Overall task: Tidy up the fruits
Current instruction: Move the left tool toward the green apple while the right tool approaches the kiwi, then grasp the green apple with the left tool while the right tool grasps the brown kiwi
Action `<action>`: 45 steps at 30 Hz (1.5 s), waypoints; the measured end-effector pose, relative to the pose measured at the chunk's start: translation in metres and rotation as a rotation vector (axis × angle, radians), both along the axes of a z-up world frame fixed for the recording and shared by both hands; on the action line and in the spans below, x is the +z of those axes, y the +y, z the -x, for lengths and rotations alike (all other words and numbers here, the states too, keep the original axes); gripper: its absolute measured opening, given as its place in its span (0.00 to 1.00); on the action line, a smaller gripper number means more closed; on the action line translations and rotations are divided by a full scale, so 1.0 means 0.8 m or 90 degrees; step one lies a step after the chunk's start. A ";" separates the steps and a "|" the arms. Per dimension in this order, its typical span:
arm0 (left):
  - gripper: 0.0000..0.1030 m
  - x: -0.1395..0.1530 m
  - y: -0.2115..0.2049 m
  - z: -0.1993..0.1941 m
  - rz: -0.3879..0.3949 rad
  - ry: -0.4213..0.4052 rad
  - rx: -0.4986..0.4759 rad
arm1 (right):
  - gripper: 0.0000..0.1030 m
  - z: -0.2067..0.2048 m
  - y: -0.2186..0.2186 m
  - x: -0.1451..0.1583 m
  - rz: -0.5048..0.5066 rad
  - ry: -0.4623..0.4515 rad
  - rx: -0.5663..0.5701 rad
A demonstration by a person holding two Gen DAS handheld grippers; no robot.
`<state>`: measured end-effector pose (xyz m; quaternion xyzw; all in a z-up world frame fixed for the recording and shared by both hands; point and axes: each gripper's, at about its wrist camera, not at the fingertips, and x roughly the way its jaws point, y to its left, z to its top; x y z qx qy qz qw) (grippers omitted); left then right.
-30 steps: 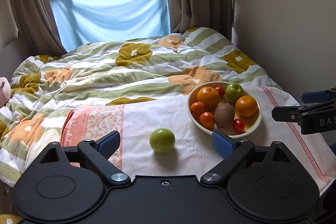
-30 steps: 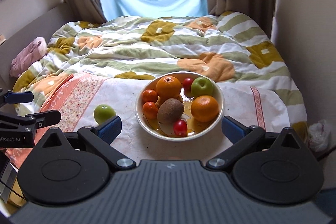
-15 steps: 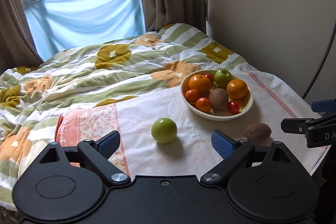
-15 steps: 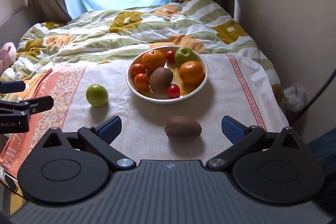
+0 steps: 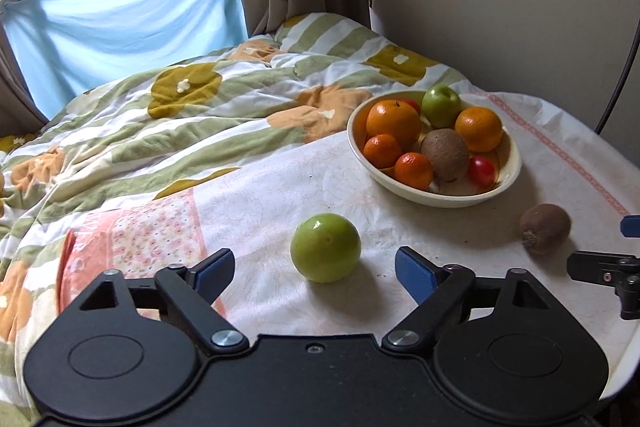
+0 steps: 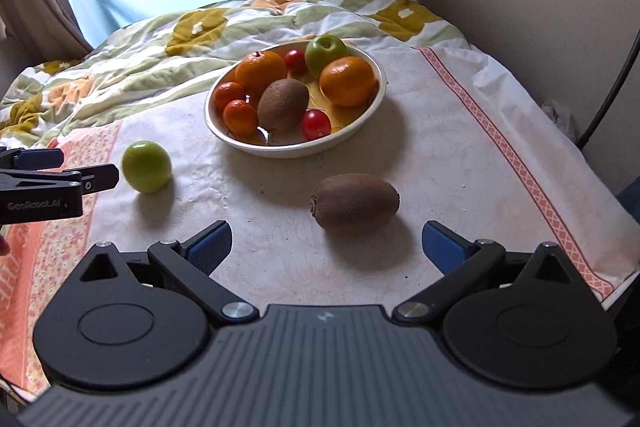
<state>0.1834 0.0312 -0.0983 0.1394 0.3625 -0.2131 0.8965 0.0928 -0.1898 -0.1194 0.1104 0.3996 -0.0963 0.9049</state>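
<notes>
The second red tomato (image 6: 295, 61) (back of the bowl (image 6: 372, 103)) is seen whole only from the right wrist. Outside it, one loose apple (image 5: 325, 247) and one loose kiwi (image 6: 355, 200) are left in front. Both the left gripper (image 5: 315, 269) and right gripper (image 6: 327, 242) are spread wide.

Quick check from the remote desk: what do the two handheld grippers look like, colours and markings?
Both are matte black with two round caps and silver pivot screws, and blue pads on the fingers. The left gripper has a smooth, speckled black body; seen side-on from the right wrist camera, it carries white "GenRobot.AI" lettering. The right gripper has a ribbed dark grey body with a small white logo. No sleeves show.
</notes>
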 end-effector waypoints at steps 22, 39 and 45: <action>0.58 -0.065 -0.028 -0.057 -0.028 0.042 -0.023 | 1.00 -0.050 -0.023 -0.050 -0.010 0.038 -0.011; 0.58 -0.061 -0.022 -0.038 -0.033 0.048 -0.037 | 0.91 -0.069 -0.026 -0.056 0.008 0.051 -0.002; 0.58 -0.055 -0.020 -0.022 -0.027 0.046 -0.041 | 0.84 -0.071 -0.028 -0.060 0.012 0.059 0.001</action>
